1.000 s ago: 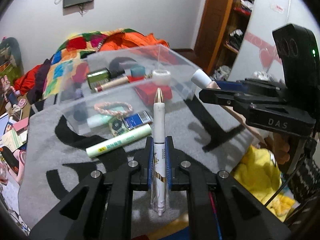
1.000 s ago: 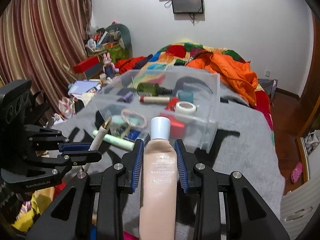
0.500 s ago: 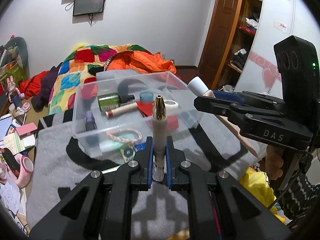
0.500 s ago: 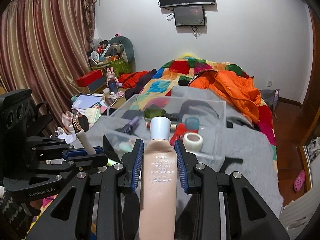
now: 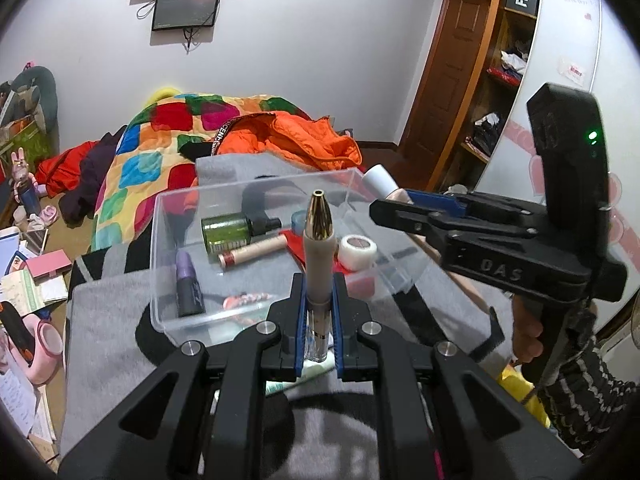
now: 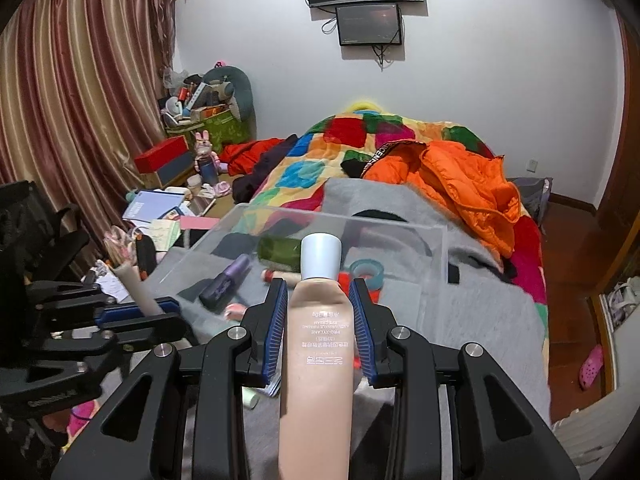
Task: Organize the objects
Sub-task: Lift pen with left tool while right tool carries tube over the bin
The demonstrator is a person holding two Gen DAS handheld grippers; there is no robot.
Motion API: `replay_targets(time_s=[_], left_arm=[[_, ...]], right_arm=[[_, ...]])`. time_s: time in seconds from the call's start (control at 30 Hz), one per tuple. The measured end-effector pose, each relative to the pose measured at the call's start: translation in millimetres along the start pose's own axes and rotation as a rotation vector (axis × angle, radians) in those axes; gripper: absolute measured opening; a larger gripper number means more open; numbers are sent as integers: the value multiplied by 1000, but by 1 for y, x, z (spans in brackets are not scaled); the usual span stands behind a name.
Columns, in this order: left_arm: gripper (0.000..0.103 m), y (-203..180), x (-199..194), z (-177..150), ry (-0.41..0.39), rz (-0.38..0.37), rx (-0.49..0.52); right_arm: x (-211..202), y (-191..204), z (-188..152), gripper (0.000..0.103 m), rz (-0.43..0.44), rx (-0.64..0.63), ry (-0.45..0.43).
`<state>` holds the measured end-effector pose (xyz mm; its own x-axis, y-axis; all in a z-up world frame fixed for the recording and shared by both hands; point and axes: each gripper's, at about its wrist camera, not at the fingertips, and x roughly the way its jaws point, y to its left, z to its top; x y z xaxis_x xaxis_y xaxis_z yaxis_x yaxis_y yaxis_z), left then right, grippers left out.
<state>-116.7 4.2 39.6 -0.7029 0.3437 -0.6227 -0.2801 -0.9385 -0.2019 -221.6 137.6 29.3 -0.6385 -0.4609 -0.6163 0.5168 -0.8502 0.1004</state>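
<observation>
Left gripper (image 5: 317, 316): clamped on gold-tipped pen (image 5: 319, 240), long axis pointing ahead; clear bin (image 5: 160, 264) just beyond and below its tip
Right gripper (image 6: 319, 320): clamped on beige tube (image 6: 318, 344), cap forward; at bin's right edge
Nearer: cannot tell
In the way: green bottle (image 5: 228, 230), tape roll (image 5: 358, 248), purple tube (image 5: 188, 284) on bin floor; bin lies on grey blanket (image 5: 104, 344)

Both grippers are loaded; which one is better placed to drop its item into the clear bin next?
Left, probably. The left gripper holds the gold-tipped pen at the clear bin near wall. The right gripper with the beige tube sits off its right corner.
</observation>
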Motion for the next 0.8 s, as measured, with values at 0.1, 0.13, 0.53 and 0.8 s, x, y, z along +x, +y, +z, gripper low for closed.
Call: replay_targets(time_s=[0.1,0.13,0.53,0.8], left_arm=[[10,3,-2,11,-10,-10,-10],[10,4,-3,15,-14,-9,-10],[10,25,-6,48,-75,34,-54],[10,40,28,35,-15,80,-89]], right_arm=[[6,-1,8,29,-13,-12,6],[8,-2,10,29,-19,-20,5],[25,1,41,29,-48,-83,-18],[56,12,37,29,-84,-171,38]])
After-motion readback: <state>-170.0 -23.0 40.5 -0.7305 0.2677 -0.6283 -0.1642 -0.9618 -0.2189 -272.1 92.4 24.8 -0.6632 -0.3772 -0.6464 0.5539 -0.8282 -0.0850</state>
